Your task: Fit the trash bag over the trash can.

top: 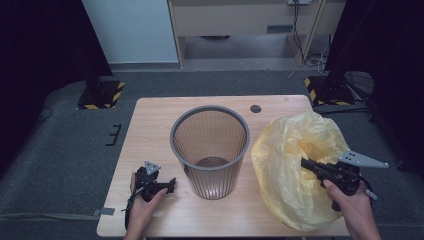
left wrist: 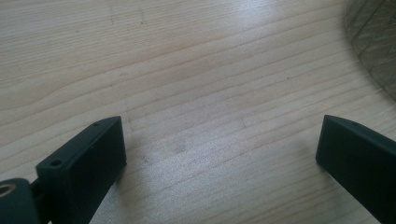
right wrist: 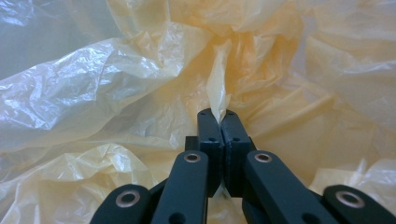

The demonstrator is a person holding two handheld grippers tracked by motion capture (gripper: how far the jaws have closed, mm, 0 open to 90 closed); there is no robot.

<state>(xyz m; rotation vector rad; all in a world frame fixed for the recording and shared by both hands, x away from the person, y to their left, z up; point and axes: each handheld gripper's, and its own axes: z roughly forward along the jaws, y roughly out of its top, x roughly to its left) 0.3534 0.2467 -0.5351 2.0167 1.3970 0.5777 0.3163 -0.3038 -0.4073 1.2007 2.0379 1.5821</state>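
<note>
Two hands at work: my right hand (top: 356,207) angles the right gripper (right wrist: 222,114) forward into the yellow plastic bag (top: 295,165), jaws pressed together on a pinched fold of it, seen close in the right gripper view. My left gripper (top: 172,184) rests low over the tabletop (left wrist: 196,88), jaws spread, the grey mesh bin (top: 210,150) just beyond it.

It looked like a lab: black curtains (top: 45,45), hazard-striped stand bases (top: 102,95), grey carpet (top: 65,150) and a lone light wooden table (top: 150,120).
</note>
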